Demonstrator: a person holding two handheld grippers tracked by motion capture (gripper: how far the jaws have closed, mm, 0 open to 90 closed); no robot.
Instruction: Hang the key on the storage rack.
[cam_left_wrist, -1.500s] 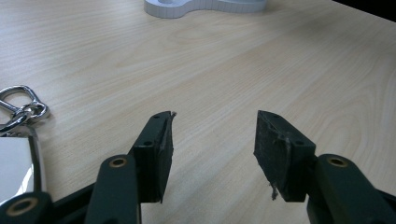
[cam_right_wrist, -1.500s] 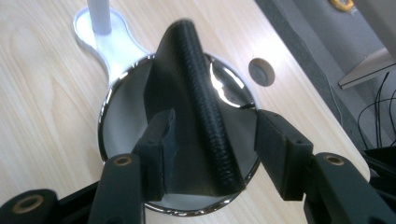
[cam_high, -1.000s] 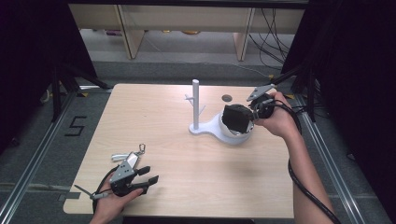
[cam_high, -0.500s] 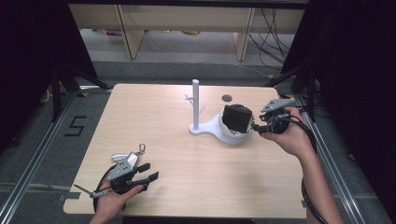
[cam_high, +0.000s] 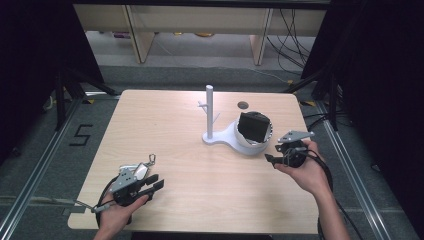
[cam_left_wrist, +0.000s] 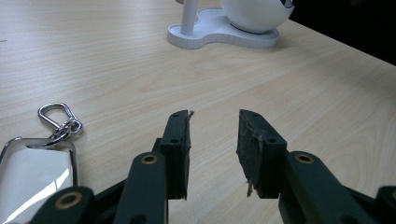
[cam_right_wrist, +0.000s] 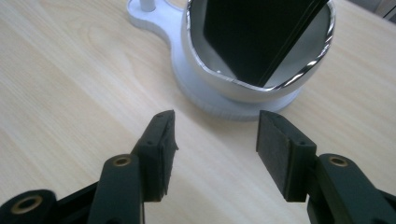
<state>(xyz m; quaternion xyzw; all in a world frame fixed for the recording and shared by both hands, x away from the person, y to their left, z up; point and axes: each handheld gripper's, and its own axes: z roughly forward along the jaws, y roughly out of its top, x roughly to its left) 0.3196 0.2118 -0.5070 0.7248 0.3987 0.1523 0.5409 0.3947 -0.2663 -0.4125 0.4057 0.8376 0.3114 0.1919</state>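
Observation:
A white stand (cam_high: 209, 112) with an upright post and a bowl (cam_high: 245, 142) sits at the table's middle right. A flat black object (cam_high: 252, 126) leans upright inside the bowl (cam_right_wrist: 243, 88), seen close as the black object (cam_right_wrist: 261, 32). My right gripper (cam_high: 269, 159) is open just to the bowl's right and near side, with nothing between the jaws (cam_right_wrist: 215, 123). My left gripper (cam_high: 157, 184) is open at the near left, low over the table (cam_left_wrist: 214, 123). A keychain (cam_left_wrist: 53, 114) with a carabiner and a chrome-framed tag lies beside it, also visible as the keychain (cam_high: 150, 160).
The wooden table (cam_high: 165, 125) has a small round hole (cam_high: 243, 105) behind the stand. Black frame legs and cables stand beyond the table's right edge. The stand's base (cam_left_wrist: 219, 35) lies well ahead of the left gripper.
My right gripper has drawn back from the bowl toward the near right and now stands open. The black object stays in the bowl. The left gripper has barely moved.

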